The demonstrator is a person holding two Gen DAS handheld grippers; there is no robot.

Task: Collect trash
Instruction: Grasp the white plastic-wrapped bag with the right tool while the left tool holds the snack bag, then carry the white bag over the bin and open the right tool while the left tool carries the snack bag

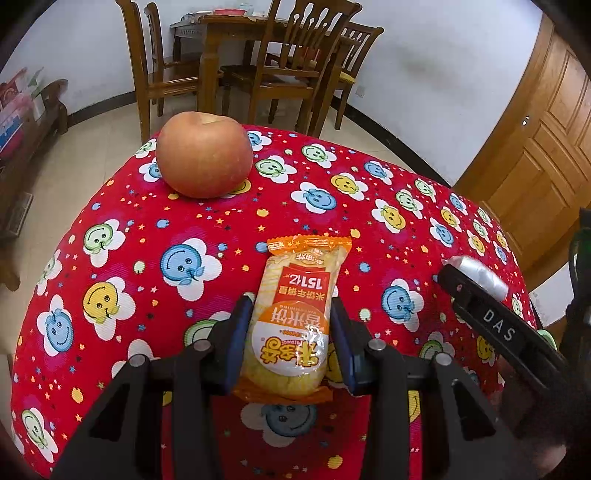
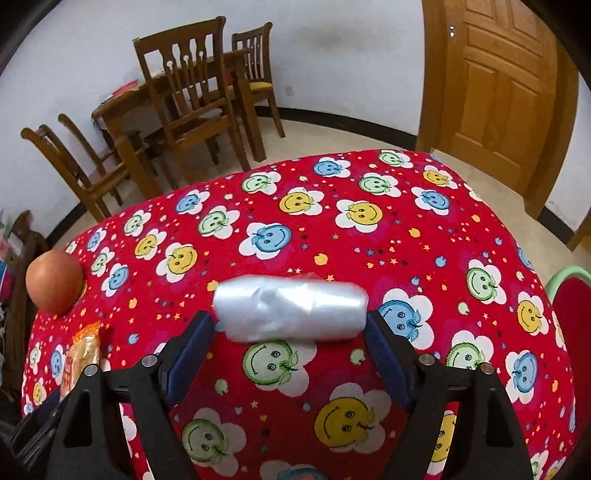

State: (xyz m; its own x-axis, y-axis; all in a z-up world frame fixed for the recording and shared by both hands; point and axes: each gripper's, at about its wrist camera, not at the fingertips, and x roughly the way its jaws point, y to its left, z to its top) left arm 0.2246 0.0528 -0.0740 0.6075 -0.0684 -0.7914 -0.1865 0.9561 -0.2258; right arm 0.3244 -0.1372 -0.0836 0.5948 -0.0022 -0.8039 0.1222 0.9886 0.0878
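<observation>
An orange-and-yellow snack packet (image 1: 291,325) lies on the red smiley-patterned tablecloth (image 1: 122,280), and my left gripper (image 1: 291,301) is shut on it, pads against both long sides. The packet's edge (image 2: 83,354) shows at the lower left of the right wrist view. A clear roll of plastic bags (image 2: 291,308) lies crosswise on the cloth (image 2: 406,229) between the tips of my right gripper (image 2: 288,315), which stands wide open around its two ends. In the left wrist view the roll (image 1: 476,271) sits at the tip of a right gripper finger (image 1: 491,317).
A reddish apple (image 1: 204,155) (image 2: 54,281) rests near the table's far left edge. Beyond the table stand wooden chairs (image 2: 192,96) and a dining table (image 1: 236,33). A wooden door (image 2: 495,85) is at right, and a red stool with a green rim (image 2: 569,314) is beside the table.
</observation>
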